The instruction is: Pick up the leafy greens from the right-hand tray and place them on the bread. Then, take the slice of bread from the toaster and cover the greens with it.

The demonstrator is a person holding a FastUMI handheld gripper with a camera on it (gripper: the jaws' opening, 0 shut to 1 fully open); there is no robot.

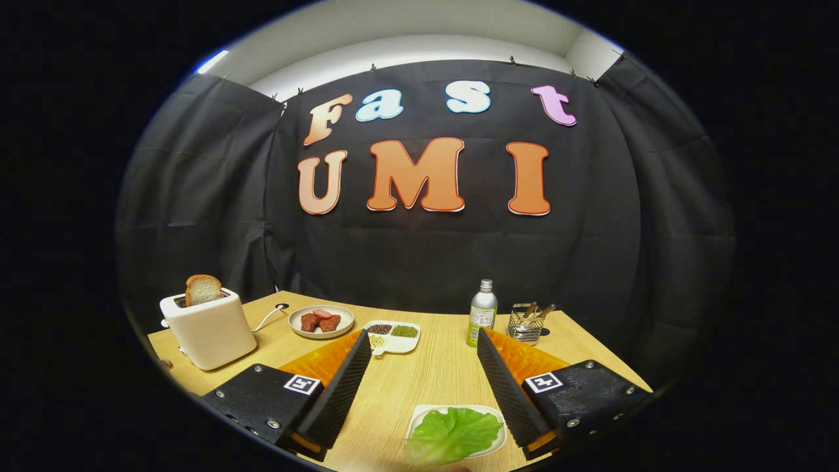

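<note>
I am holding my gripper [419, 383] wide apart above the leafy greens [453, 434]; clamping too shallowly risks tearing or dropping the leaf.

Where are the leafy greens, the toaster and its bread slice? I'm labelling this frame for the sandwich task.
leafy greens [453, 434], gripper view, middle of the leaf, between the open gripper [426, 393] fingers.
toaster [211, 331], gripper view, its white front wall.
bread slice [203, 289], gripper view, the face sticking out of the slot.
</note>
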